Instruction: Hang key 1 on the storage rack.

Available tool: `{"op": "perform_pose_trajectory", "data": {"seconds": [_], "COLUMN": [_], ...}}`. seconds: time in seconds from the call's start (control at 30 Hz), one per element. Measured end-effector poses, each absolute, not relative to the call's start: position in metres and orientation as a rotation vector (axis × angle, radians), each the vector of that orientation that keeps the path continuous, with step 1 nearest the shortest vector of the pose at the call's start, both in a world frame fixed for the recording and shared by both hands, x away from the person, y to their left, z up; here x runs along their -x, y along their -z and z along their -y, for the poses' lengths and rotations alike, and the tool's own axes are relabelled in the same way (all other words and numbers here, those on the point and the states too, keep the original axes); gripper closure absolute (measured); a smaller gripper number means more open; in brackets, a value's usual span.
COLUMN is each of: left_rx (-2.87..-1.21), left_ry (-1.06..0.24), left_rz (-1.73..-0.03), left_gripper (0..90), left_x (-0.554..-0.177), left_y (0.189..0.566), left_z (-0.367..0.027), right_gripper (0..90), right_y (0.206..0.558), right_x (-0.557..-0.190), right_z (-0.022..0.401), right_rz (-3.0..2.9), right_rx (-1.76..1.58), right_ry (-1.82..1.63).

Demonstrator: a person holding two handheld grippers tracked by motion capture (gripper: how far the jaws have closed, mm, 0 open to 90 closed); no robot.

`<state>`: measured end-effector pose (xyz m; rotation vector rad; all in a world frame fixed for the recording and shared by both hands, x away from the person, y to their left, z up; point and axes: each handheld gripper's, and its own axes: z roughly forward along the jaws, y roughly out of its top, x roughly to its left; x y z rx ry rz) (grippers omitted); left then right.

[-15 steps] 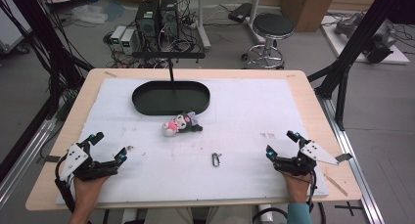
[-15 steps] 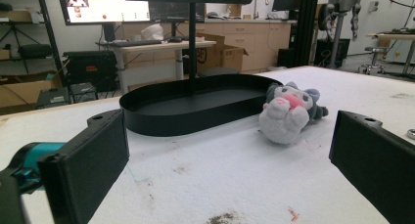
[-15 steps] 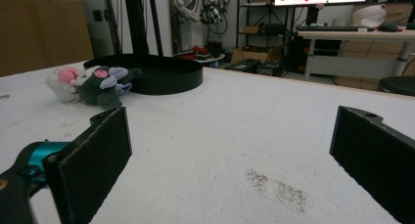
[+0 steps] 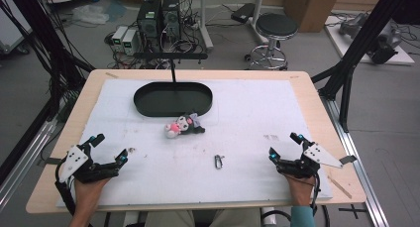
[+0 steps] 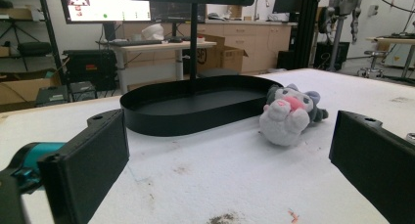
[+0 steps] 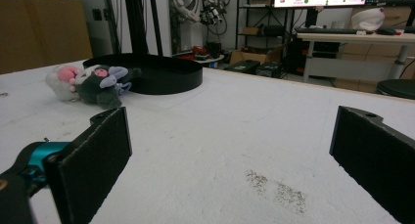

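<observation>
The left gripper (image 4: 110, 148) rests at the near left corner of the counter (image 4: 297, 108), jaws spread wide and gripping nothing. In the left gripper view the plush toy (image 5: 288, 114) sits between the 2 jaws' lines of sight, well ahead, lying on its side on the white cover and just beside the near rim of the black oval tray (image 5: 195, 104).

From above, the plush toy (image 4: 182, 125) lies near the middle of the counter, just in front of the tray (image 4: 173, 99). A small metal clip (image 4: 218, 161) lies closer to the person, well apart from the toy.

The right gripper (image 4: 283, 145) rests at the near right corner, jaws likewise spread and empty; its own view shows the toy (image 6: 90, 82) far off to the left with the tray (image 6: 151, 72) behind it.

The step in hand looks like the first reach for the toy, probably to put it into the tray. To do it well, 1 gripper should come in low over the cover with jaws kept wide, straddle the soft body across its middle rather than an ear or limb, and close gently. The left gripper seems better lined up.

Against the frame 0.5 s ago, little differs: both grippers, the toy, the clip and the tray sit in much the same places.
</observation>
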<state>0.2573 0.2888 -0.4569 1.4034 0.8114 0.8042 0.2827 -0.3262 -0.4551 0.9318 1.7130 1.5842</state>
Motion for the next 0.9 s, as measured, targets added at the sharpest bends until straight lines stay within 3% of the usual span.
{"op": "perform_pose_trajectory", "data": {"seconds": [0.4, 0.9], "left_rx": [-1.411, -1.534], "left_ry": [-0.782, -0.735], "left_rz": [-0.847, -0.774], "left_gripper": [1.7, 1.7], "left_x": [-0.261, -0.284], "left_y": [0.452, 0.398], "left_z": [-0.291, -0.285], "right_gripper": [1.0, 1.0], "right_y": [0.455, 0.455], "right_x": [-0.283, -0.283], "right_z": [0.327, 0.327], "right_rz": [-1.711, -1.713], "right_rx": [-0.937, -0.933], "right_ry": [-1.588, -1.582]}}
